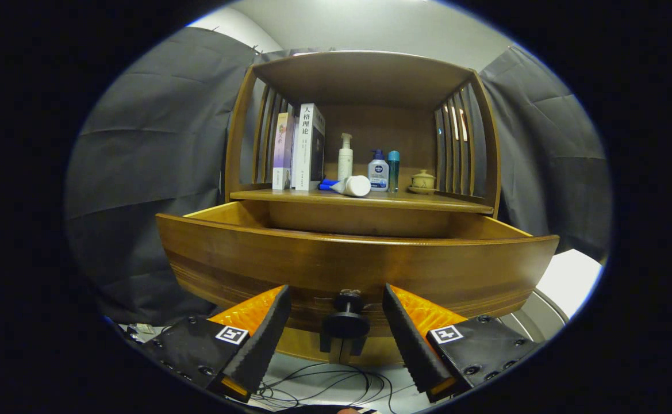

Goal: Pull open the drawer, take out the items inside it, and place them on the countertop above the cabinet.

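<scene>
Low in the frame we see our gripper (336, 287): two wedge-shaped, ridged fingers standing apart, each base bearing a square printed marker and round screws.

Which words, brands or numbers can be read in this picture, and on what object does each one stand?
"人格理论": at the top of the white book standing on the countertop.
Slim book beside it: print too small to read.
Blue-capped bottle: label too blurred to read.
Square markers on the open gripper, whose fingers stand either side of the drawer knob: patterns, no words.
</scene>
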`<state>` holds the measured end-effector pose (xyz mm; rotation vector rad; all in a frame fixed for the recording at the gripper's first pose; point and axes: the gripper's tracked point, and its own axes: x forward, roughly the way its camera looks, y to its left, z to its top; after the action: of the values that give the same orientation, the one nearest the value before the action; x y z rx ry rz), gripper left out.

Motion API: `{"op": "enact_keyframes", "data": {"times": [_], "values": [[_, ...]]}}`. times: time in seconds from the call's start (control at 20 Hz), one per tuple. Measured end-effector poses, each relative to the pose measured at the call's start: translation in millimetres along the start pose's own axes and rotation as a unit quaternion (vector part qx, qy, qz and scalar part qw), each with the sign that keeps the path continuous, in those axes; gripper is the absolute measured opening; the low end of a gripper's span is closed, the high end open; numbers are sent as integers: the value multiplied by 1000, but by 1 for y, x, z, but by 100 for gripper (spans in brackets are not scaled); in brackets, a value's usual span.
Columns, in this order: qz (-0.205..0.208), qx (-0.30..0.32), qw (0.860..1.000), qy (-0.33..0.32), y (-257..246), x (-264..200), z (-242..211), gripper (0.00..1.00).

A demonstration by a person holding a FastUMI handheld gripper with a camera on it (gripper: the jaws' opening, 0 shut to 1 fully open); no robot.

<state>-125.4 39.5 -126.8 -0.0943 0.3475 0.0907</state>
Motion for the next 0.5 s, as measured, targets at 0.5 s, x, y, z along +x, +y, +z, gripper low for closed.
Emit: {"op": "enact_keyframes", "data": {"times": [0.5], "values": [[-34, 9, 999, 2, -7, 18, 7, 97]]}}
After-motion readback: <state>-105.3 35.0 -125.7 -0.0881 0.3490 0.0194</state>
